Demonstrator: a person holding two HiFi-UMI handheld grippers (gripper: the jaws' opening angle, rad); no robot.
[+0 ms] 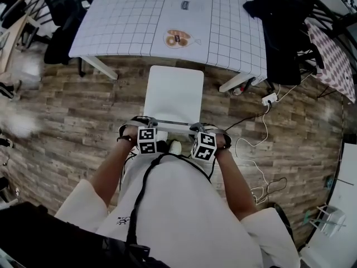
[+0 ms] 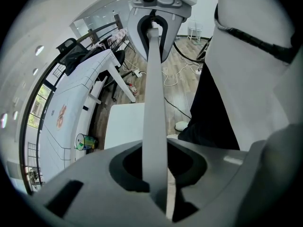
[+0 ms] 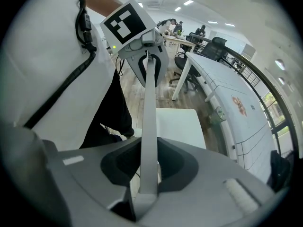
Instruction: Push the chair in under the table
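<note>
Clamping is confirmed on both sides: the left gripper (image 1: 143, 125) is closed on the left end of the chair's (image 1: 173, 94) top rail (image 1: 170, 122) and the right gripper (image 1: 202, 128) on its right end. In each gripper view the thin grey-white rail is seen pinched between the jaws with no gap. Both grippers are pointed steeply down, with the marker cubes (image 1: 147, 140) turned up toward the head camera. The chair is set on the wood-plank floor (image 1: 67, 105), facing the table (image 1: 128, 21), between two white table legs (image 1: 99, 66). The seat's far edge is seen just at the table's near edge, and most of the seat is out from under it. The table is covered with a white sheet ruled in a dark grid. Two prints are carried on it: a round orange-brown logo (image 1: 177, 38) and a small dark label (image 1: 185, 5); the lettering on both is too small to be read. Only black-and-white square patterns are shown on the cubes. Dark clothing (image 1: 281, 27) is piled on the table's right end, and a white power strip (image 1: 269, 99) with cables is laid on the floor near it.
</note>
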